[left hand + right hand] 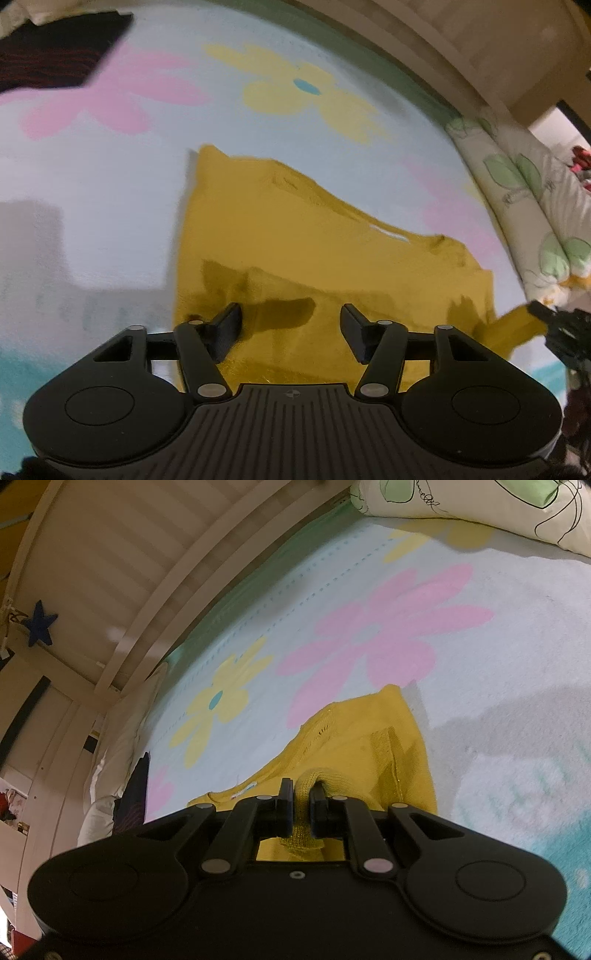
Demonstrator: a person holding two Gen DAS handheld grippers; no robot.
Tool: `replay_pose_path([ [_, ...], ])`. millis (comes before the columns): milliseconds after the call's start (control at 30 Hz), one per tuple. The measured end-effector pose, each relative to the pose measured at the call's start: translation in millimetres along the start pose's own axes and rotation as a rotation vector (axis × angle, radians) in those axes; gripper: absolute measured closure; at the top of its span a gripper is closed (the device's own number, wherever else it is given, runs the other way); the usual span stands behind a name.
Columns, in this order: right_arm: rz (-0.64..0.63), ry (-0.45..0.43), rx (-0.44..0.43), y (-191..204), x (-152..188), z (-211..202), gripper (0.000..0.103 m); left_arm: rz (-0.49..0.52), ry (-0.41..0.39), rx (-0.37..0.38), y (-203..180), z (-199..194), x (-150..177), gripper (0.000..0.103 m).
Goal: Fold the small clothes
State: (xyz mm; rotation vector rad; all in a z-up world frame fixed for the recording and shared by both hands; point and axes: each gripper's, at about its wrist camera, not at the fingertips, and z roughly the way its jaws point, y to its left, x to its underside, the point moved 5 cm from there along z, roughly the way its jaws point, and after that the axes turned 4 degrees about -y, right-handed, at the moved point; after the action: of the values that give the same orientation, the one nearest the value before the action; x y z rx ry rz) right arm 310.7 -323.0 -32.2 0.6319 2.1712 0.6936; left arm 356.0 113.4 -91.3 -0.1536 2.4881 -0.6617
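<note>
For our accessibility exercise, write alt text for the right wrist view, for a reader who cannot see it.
The right gripper has its jaws shut on a bunched fold of a yellow knitted garment, which lies on a pale blanket with pink and yellow flowers. A leaf-print pillow sits at the top right edge.

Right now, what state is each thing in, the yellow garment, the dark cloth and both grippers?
Yellow garment: lying on the flowered blanket, partly folded.
Left gripper: open above the garment, nothing pinched.
Right gripper: shut on a yellow sleeve cuff.
Dark cloth: lying apart, untouched.
</note>
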Motion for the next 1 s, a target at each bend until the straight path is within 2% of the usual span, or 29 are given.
replay_pose_path([
  [33,-0.002,0.001,-0.001,0,0,0,0.084,-0.007,0.001,0.02,-1,1,1,0.097],
  [67,-0.003,0.002,-0.002,0,0,-1,0.084,-0.02,-0.01,0.033,-2,-1,1,0.1],
  [167,-0.009,0.008,-0.014,1,0,-3,0.084,-0.082,-0.051,0.132,-7,-12,-3,0.1],
  [300,-0.002,-0.012,-0.032,4,-5,-10,0.084,-0.172,-0.17,0.18,-4,-36,-26,0.1],
  [367,0.015,-0.03,-0.048,5,-11,-9,0.084,-0.213,-0.215,0.174,1,-40,-39,0.1],
  [500,0.03,-0.043,-0.046,5,-22,7,0.084,-0.219,-0.263,0.127,8,-33,-59,0.1],
  [600,0.035,-0.046,-0.023,0,-28,23,0.084,-0.262,-0.28,0.106,17,-20,-69,0.1],
  [733,0.057,-0.039,0.016,-14,-31,46,0.084,-0.3,-0.257,0.067,31,1,-71,0.099],
  [767,0.073,-0.034,0.02,-18,-30,51,0.082,-0.314,-0.256,0.05,35,6,-69,0.095],
  [800,0.09,-0.025,0.015,-22,-29,54,0.081,-0.321,-0.243,0.036,39,10,-67,0.084],
  [867,0.107,-0.012,0.034,-29,-26,59,0.07,-0.307,-0.218,-0.003,44,12,-65,0.064],
  [933,0.085,-0.018,0.049,-30,-25,57,0.045,-0.266,-0.242,-0.038,47,6,-67,0.061],
  [1000,0.047,-0.042,0.064,-29,-30,50,0.041,-0.214,-0.281,-0.089,47,-6,-71,0.061],
])
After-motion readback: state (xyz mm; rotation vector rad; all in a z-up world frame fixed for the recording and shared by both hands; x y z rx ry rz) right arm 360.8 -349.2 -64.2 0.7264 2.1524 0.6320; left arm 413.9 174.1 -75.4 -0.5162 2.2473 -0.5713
